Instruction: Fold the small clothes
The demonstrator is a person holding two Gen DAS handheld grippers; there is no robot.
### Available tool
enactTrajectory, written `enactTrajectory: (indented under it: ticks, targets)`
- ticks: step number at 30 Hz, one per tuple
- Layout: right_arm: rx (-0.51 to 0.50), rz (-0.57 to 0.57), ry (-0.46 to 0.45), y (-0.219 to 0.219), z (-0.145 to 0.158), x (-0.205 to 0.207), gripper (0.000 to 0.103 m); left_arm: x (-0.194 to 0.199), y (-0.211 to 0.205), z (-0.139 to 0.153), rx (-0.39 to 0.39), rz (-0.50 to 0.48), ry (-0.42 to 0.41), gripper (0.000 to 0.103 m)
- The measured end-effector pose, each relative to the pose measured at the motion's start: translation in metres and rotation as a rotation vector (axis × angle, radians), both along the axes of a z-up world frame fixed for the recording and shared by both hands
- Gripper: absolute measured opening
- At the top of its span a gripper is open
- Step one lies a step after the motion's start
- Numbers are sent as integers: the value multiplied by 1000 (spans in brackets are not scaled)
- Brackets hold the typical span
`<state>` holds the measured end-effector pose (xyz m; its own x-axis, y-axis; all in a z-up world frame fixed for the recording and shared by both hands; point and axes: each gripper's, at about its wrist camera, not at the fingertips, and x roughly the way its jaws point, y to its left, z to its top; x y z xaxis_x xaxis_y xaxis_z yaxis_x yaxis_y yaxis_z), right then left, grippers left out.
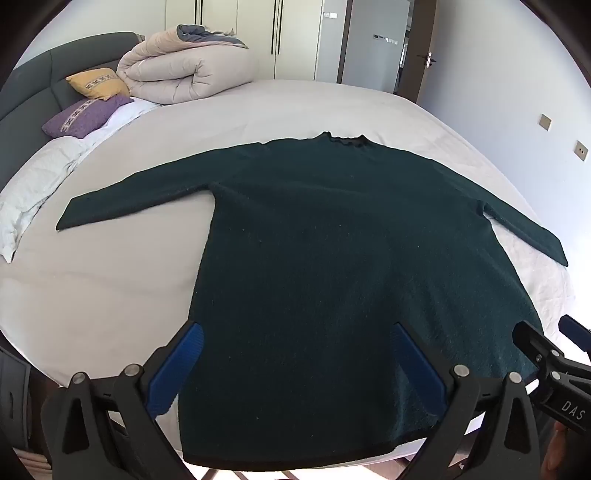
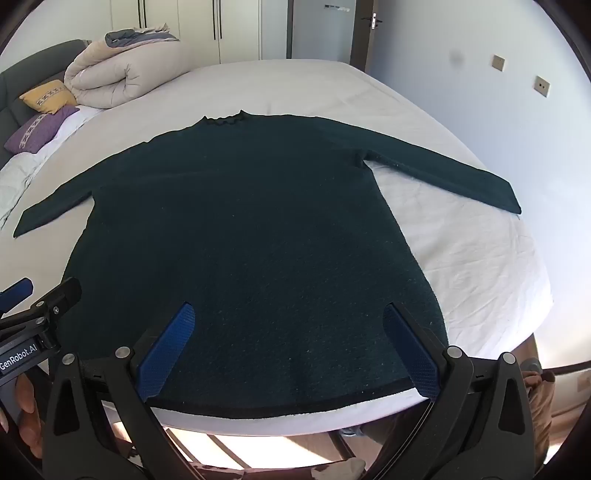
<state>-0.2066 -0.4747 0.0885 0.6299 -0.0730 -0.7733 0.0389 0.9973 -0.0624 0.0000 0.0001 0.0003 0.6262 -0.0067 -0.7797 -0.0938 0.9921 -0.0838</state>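
Left wrist: sweater (image 1: 332, 258) flat on bed (image 1: 295, 107), collar away; both claws spread wide

A home bedroom — a wide bed (image 1: 295, 107) with pillows (image 1: 86, 115), a rolled duvet (image 1: 184, 74) and wardrobe doors (image 1: 258, 33) behind.

There is one dark green sweater (image 1: 332, 236) on one bed (image 1: 295, 107), and it has two long sleeves. There are two pillows, one yellow pillow (image 1: 98, 83) and one purple pillow (image 1: 85, 116). There is one rolled-up blanket (image 1: 184, 70). There are two grippers, the left gripper (image 1: 299, 332) and the right gripper (image 2: 291, 314), each with two blue fingers. On the wall are two small plates (image 2: 541, 85)
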Motion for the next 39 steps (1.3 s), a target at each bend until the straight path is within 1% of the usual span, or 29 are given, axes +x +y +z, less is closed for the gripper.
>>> enactTrajectory:
  ticks: [9, 10, 39]
  targets:
    - [1, 0, 0, 1, -2, -1, 103, -6, 7, -2, 3, -5, -10, 103]
    - [2, 0, 1, 1, -2, -1, 103, -1, 1, -4, 7, 0, 9, 103]
    - [2, 0, 8, 5, -7, -2, 103, -2, 0, -6, 12, 0, 8, 103]
